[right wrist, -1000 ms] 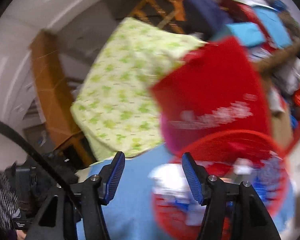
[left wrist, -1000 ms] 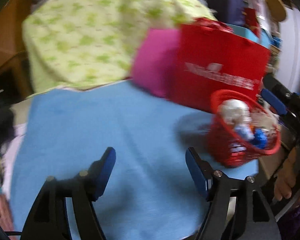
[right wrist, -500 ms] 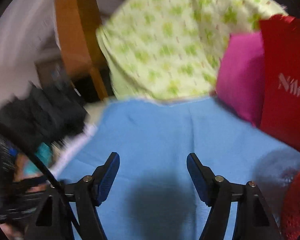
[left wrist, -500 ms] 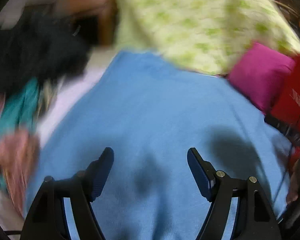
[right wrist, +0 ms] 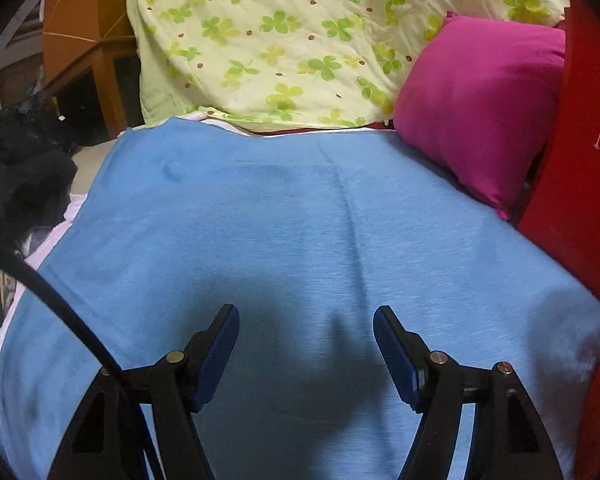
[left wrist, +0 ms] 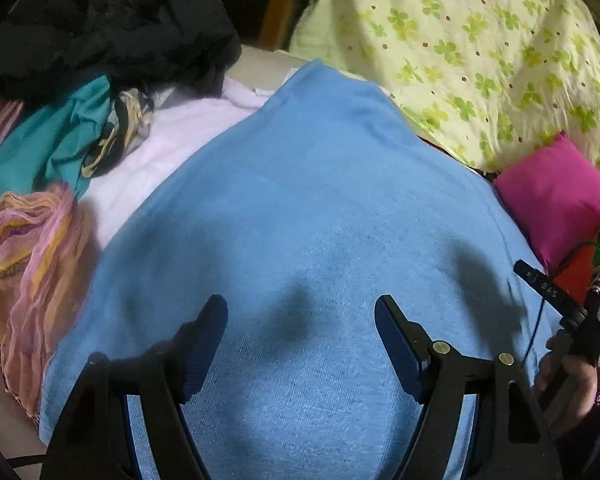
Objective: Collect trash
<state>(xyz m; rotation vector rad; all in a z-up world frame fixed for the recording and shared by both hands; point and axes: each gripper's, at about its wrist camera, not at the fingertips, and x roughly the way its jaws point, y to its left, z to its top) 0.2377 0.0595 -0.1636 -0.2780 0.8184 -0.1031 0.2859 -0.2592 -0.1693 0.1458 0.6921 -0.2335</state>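
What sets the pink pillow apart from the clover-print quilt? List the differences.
The pink pillow is plain magenta; the clover-print quilt is pale yellow-green with green clovers and brown dots. The pillow is a small plump cushion; the quilt is a far larger heaped mound. The pillow leans beside the red bag; the quilt lies to its left. Both border the blue blanket.

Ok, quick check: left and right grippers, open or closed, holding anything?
Left gripper: open, holding nothing, above the blue cloth.
Right gripper: open, holding nothing, over the same cloth.
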